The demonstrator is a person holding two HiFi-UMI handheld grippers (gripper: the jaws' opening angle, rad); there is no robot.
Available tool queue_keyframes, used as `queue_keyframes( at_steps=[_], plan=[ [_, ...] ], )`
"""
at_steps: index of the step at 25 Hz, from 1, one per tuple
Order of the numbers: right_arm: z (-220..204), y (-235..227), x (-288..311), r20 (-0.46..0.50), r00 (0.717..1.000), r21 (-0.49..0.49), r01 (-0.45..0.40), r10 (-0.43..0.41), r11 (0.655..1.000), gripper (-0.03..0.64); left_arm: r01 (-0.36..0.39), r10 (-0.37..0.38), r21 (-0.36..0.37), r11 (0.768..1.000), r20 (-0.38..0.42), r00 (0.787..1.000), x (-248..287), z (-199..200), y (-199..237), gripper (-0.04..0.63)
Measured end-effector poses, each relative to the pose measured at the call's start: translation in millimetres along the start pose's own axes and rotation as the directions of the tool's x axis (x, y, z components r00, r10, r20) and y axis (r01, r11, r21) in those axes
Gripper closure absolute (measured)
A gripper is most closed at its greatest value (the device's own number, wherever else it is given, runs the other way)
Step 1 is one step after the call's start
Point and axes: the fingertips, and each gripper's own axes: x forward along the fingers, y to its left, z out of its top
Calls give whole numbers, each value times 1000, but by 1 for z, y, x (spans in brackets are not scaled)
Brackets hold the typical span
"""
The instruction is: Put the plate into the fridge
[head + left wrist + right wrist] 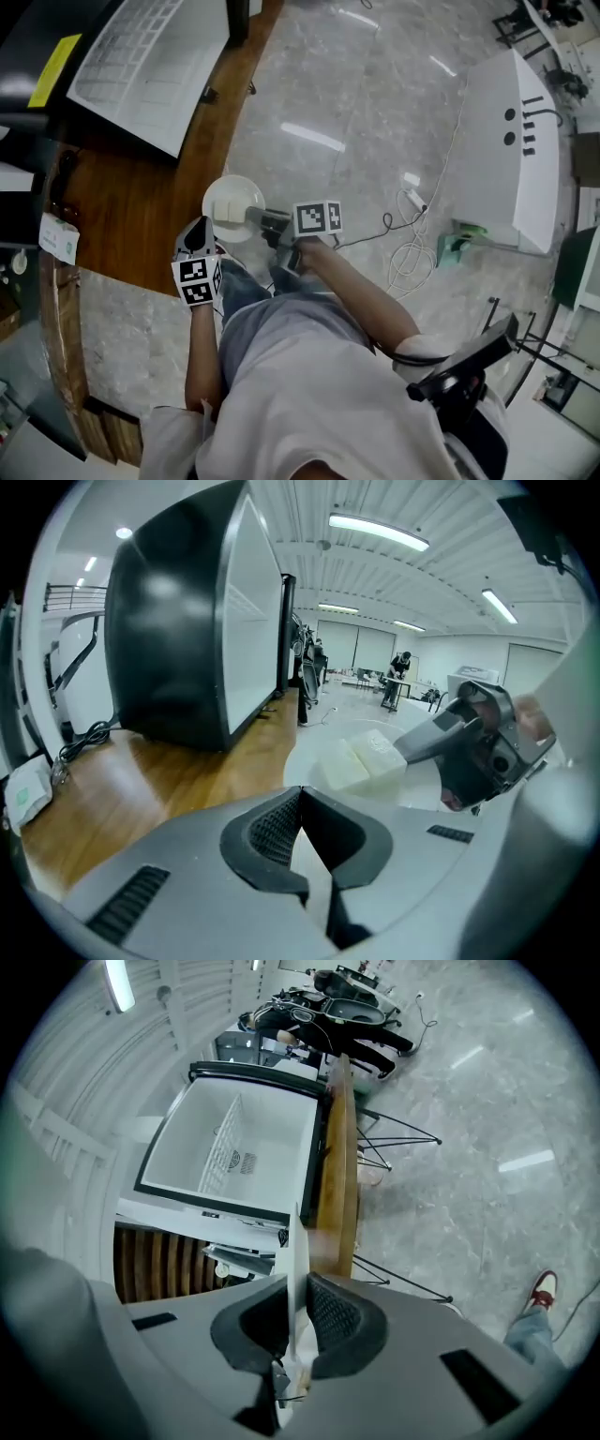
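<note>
Head view: one plate hangs past the edge of the wooden table, well short of the fridge, which stands open on that table. The right gripper pinches the plate by the rim on the side away from the fridge, probably so the free edge can go in first. The left gripper sits just beside the plate, also on the side away from the fridge, and carries nothing.

Left gripper view: the left gripper has its jaws closed against each other, with nothing between them. Past it, the plate is held level, likely because two white blocks lie side by side on it. The right gripper grips its rim. The fridge stands beyond on the table.

Right gripper view: the right gripper is clenched on the plate, which is seen edge-on between the pads. It points towards the fridge, whose white inside shows one wire shelf. The table runs up to the fridge.

Counted: one plate, two blocks, one fridge, two grippers. The plate is not yet inside.
</note>
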Motion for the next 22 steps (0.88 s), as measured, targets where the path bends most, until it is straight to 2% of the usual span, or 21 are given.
queue_keyframes(
  at_steps=[3, 7, 11, 15, 22],
  plan=[
    [45, -18, -74, -1, 1000, -15, -14, 14, 1000, 581, -4, 4, 25, 1000, 1, 1000, 31, 30, -80, 577],
    [83, -24, -110, 1, 1000, -67, -28, 29, 997, 581, -13, 10, 65, 998, 42, 999, 55, 64, -122, 577],
    [112, -20, -133, 7, 1000, -133, -3, 4, 991, 581, -3, -3, 101, 995, 55, 998, 71, 101, -151, 577],
    [146, -7, -146, 36, 999, -180, 26, -20, 983, 581, -12, 5, 105, 994, 71, 997, 88, 142, -165, 577],
    [225, 17, -127, 36, 999, -271, 30, -21, 962, 581, -68, 65, 13, 998, 161, 985, 133, 214, -139, 577]
  ],
)
